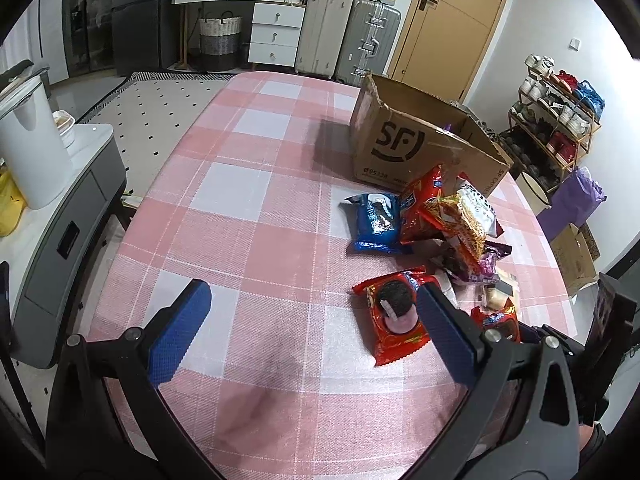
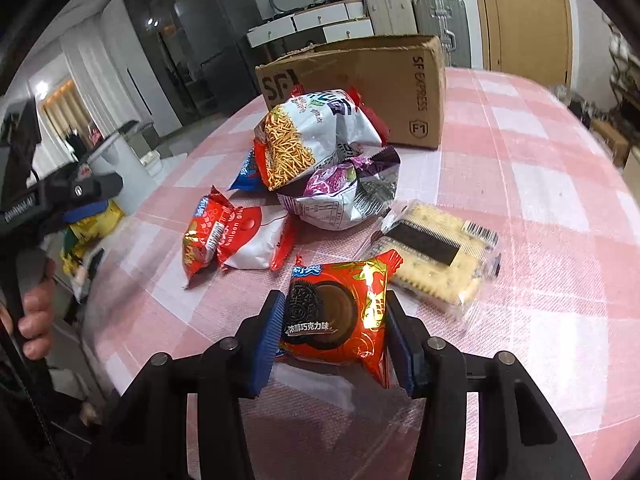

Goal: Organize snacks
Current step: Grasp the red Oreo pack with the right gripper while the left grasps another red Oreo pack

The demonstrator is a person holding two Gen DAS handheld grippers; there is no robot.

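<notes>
My right gripper point(image 2: 332, 332) is shut on a red Oreo packet point(image 2: 340, 316), held just above the pink checked tablecloth point(image 2: 540, 208). Beyond it lie a clear cracker pack point(image 2: 440, 252), a purple and silver bag point(image 2: 344, 192), a noodle snack bag point(image 2: 304, 136) and a red and white packet point(image 2: 228, 240). The open SF cardboard box point(image 2: 360, 80) stands behind the pile. My left gripper point(image 1: 312, 312) is open and empty over the cloth, left of another red Oreo packet point(image 1: 394, 316). A blue Oreo packet point(image 1: 374, 222) lies near the box point(image 1: 404, 136).
A grey side cabinet point(image 1: 68, 216) with a white kettle point(image 1: 28, 140) stands left of the table. Suitcases point(image 1: 348, 32), white drawers point(image 1: 276, 32) and a door are behind. A shoe rack point(image 1: 556, 120) stands at the right.
</notes>
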